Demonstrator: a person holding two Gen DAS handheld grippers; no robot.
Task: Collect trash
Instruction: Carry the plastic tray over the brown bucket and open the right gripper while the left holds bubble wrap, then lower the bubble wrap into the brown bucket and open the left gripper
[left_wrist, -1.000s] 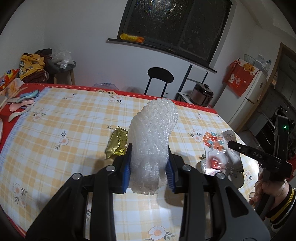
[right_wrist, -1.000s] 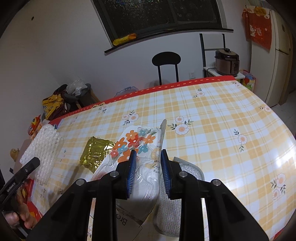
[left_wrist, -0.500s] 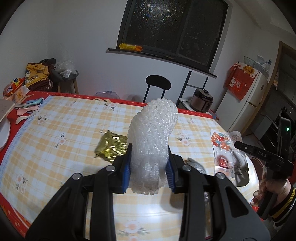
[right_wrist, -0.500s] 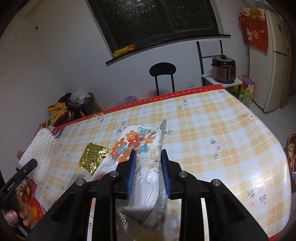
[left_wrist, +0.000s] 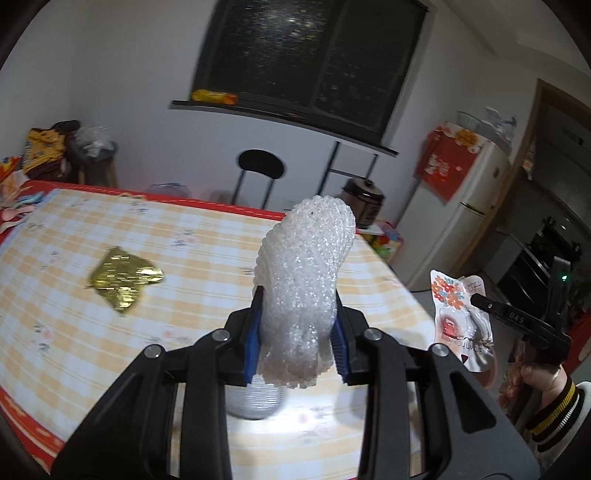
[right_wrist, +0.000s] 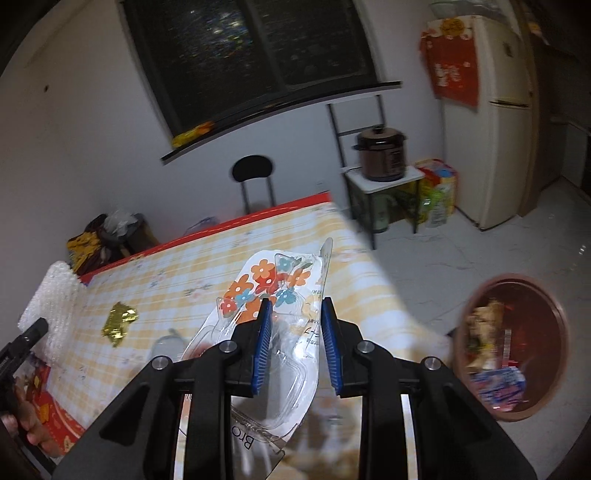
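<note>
My left gripper (left_wrist: 295, 332) is shut on a roll of white bubble wrap (left_wrist: 304, 273) and holds it upright above the table; the roll also shows in the right wrist view (right_wrist: 51, 310). My right gripper (right_wrist: 294, 343) is shut on a clear plastic blister pack with an orange and blue flower card (right_wrist: 269, 295), held past the table's right edge; the pack also shows in the left wrist view (left_wrist: 460, 317). A crumpled gold foil wrapper (left_wrist: 123, 282) lies on the checked tablecloth (left_wrist: 184, 258). A red round trash bin (right_wrist: 513, 347) with litter in it stands on the floor at the right.
A grey mesh piece (left_wrist: 255, 395) lies on the table under my left gripper. A black chair (left_wrist: 260, 177) stands behind the table. A rice cooker (right_wrist: 380, 153) sits on a small stand, with a fridge (right_wrist: 491, 122) to its right. Bags (left_wrist: 51, 155) pile at the far left.
Both grippers have swung to the right with their loads. The table has slid left in both views, and the red trash bin on the floor has come into the right wrist view.
</note>
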